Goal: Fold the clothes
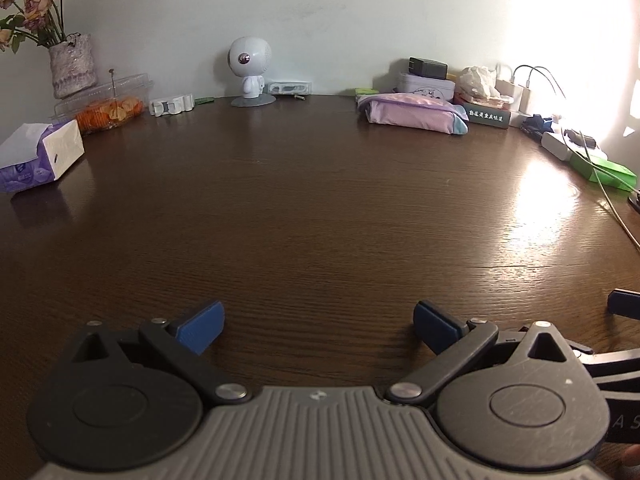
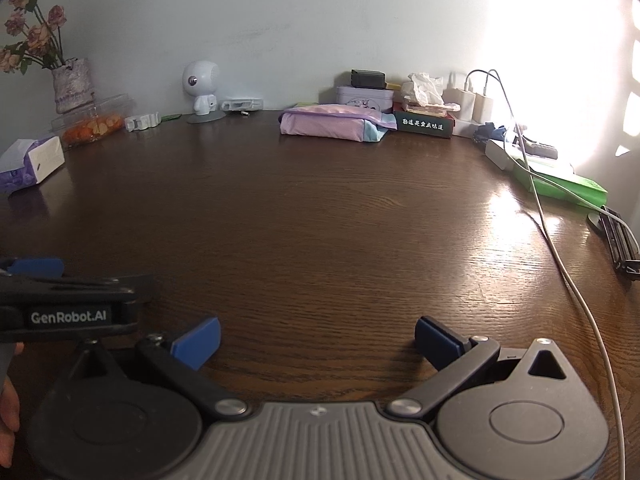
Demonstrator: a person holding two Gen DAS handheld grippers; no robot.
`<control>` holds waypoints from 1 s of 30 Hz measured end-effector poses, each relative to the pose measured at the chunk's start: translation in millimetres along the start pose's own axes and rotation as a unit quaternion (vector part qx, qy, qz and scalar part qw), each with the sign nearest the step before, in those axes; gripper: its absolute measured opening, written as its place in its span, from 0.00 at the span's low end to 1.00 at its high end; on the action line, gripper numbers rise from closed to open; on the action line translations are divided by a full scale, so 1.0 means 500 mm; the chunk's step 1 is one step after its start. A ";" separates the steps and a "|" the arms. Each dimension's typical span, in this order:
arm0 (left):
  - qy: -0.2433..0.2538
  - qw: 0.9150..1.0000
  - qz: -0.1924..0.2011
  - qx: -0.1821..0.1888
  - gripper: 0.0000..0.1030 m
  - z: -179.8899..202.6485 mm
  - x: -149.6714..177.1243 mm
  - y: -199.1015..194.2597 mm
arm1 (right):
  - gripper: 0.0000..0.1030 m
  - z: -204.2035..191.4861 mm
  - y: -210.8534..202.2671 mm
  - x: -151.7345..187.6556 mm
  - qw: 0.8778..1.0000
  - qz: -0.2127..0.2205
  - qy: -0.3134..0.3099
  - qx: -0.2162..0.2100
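The folded pink garment (image 1: 412, 114) lies far across the table (image 1: 304, 208), well apart from both grippers. The left gripper (image 1: 318, 326) and right gripper (image 2: 318, 340) stand wide open, holding nothing.

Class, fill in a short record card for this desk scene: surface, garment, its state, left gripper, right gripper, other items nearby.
surface: dark wooden table
garment: pink folded cloth, at the far edge near the wall
garment state: already folded into a flat bundle, touched by neither gripper
left gripper: open, nothing between its fingers
right gripper: open, nothing between its fingers
nearby: tissue box on the left, white robot figurine by the wall, vase of dried roses
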State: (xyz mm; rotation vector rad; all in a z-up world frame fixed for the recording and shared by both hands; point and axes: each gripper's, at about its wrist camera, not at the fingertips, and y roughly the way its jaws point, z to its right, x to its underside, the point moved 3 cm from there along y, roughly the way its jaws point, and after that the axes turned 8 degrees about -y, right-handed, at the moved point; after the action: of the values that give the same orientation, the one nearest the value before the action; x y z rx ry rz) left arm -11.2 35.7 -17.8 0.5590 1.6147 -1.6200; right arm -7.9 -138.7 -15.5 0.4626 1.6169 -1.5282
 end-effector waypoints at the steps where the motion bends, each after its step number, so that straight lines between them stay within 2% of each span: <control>1: 0.001 1.000 0.000 0.000 1.00 0.000 0.000 0.001 | 1.00 0.000 0.000 0.000 1.000 0.000 0.000 0.000; 6: 0.017 1.000 -0.005 0.017 1.00 -0.003 0.002 0.000 | 1.00 -0.001 -0.003 0.002 1.000 0.000 0.002 0.003; 10: 0.040 0.999 -0.005 0.036 0.99 0.012 0.009 -0.002 | 1.00 0.016 -0.011 0.012 0.999 -0.004 0.031 0.037; 30: 0.033 0.999 -0.006 0.037 0.99 0.016 0.040 -0.026 | 1.00 0.025 -0.039 0.041 0.998 -0.004 0.041 0.046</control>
State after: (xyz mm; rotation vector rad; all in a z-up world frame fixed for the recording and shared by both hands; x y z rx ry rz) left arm -31.8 22.4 -23.9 0.6488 1.6142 -1.6923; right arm -30.2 -159.6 -17.8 0.5759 1.6172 -1.6137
